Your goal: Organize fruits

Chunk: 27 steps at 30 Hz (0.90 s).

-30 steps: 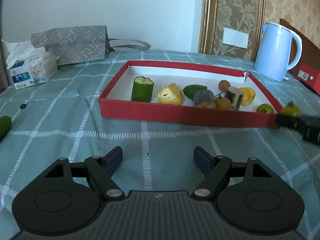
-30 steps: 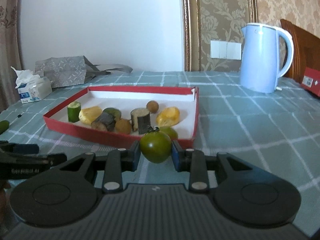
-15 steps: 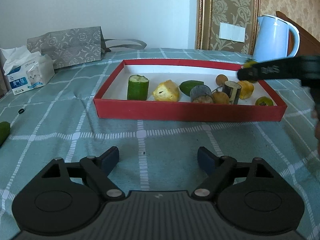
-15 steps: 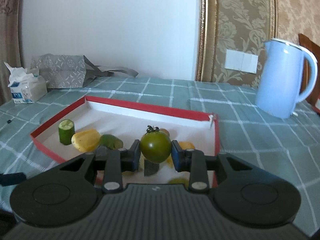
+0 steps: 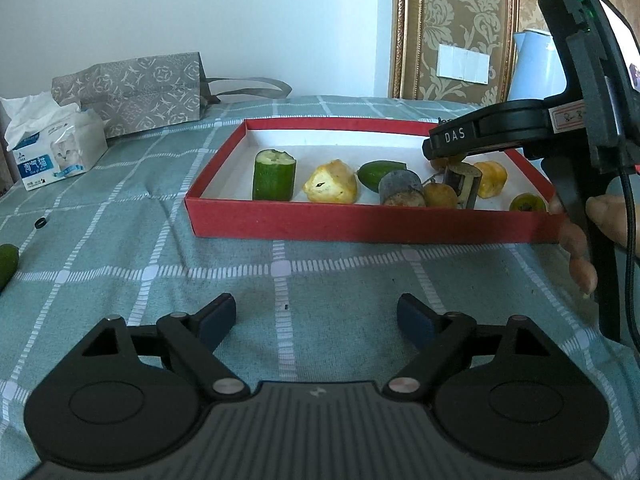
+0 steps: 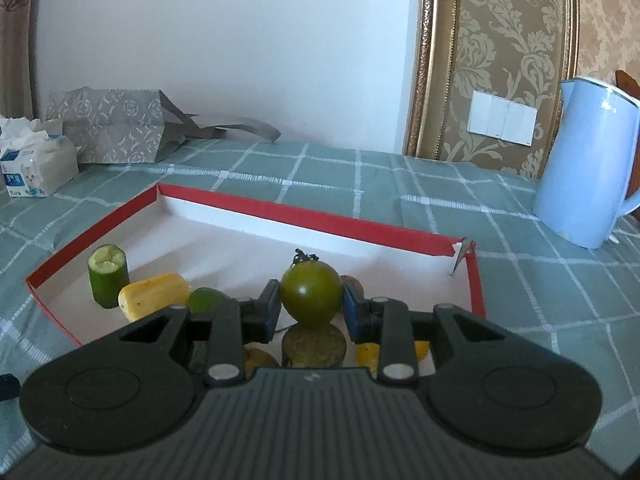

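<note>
— While my right gripper (image 6: 311,312) hangs over the near edge of the red tray (image 6: 304,212), what do I have in it?

— I have the green tomato (image 6: 311,297) pinched between the two pads, stem up, held above the cut pieces in the tray.

— And my left gripper (image 5: 316,320)?

— I hold it released, jaws spread wide over bare checked tablecloth (image 5: 280,272), short of the tray's near edge.

— What do I see inside the tray, front to back?

— Along the near edge I see a row: a cucumber stub (image 5: 274,175) upright at the left end, then a yellow chunk (image 5: 331,182), a green fruit (image 5: 380,171), a dark cylinder (image 5: 401,190) and smaller pieces toward the right corner. The tray's far half is bare white.

— Beyond the tray?

— I see a tissue pack (image 5: 52,152) and a grey bag (image 5: 132,92) at the cloth's far left, and a blue kettle (image 6: 584,168) at the far right.
</note>
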Available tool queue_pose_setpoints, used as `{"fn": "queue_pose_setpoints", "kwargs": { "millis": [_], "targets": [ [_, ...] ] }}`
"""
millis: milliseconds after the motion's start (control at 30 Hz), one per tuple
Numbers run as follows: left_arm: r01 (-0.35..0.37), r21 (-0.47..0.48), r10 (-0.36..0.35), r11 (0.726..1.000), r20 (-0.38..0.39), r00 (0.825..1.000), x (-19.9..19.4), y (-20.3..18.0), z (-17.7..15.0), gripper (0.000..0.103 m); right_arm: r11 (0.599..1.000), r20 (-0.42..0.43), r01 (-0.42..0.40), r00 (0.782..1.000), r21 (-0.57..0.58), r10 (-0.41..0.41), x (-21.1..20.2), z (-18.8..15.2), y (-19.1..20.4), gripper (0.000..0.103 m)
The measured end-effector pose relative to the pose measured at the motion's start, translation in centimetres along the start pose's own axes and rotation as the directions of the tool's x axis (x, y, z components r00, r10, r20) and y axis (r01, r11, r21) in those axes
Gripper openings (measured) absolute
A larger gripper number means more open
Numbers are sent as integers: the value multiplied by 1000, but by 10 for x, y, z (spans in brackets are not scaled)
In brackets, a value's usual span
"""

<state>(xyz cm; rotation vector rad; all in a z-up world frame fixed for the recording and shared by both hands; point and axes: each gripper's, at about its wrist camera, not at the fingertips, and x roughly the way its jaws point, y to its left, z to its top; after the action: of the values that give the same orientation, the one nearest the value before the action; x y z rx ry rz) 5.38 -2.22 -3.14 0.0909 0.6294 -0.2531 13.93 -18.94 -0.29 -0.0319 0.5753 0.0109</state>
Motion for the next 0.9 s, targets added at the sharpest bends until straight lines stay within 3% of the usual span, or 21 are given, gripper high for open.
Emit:
{"fn": "queue_pose_setpoints", "kwargs": {
  "millis": [67,300,400,733,900],
  "targets": [
    [0,2,0,1000,-1,1000,0,0,0,89,1000,10,4,1000,9,-4,-1,0,-1,43],
    [0,1,0,1000,-1,1000,0,0,0,89,999,39,-4,999,34,2,-8,2,-4,44],
    [1,-2,-1,1000,0,1000,0,0,0,89,999,63,5,998,52,-9,-20,1,-9,49],
    [-5,-3,5,1000,0,1000,0,0,0,89,996,113,0,994,92,-10,-93,-31,-36,84],
    [-21,-21,21,1000,7,1000,-1,2,0,89,993,62,-17,998,114,10,-119,-58,-39,85]
  ]
}}
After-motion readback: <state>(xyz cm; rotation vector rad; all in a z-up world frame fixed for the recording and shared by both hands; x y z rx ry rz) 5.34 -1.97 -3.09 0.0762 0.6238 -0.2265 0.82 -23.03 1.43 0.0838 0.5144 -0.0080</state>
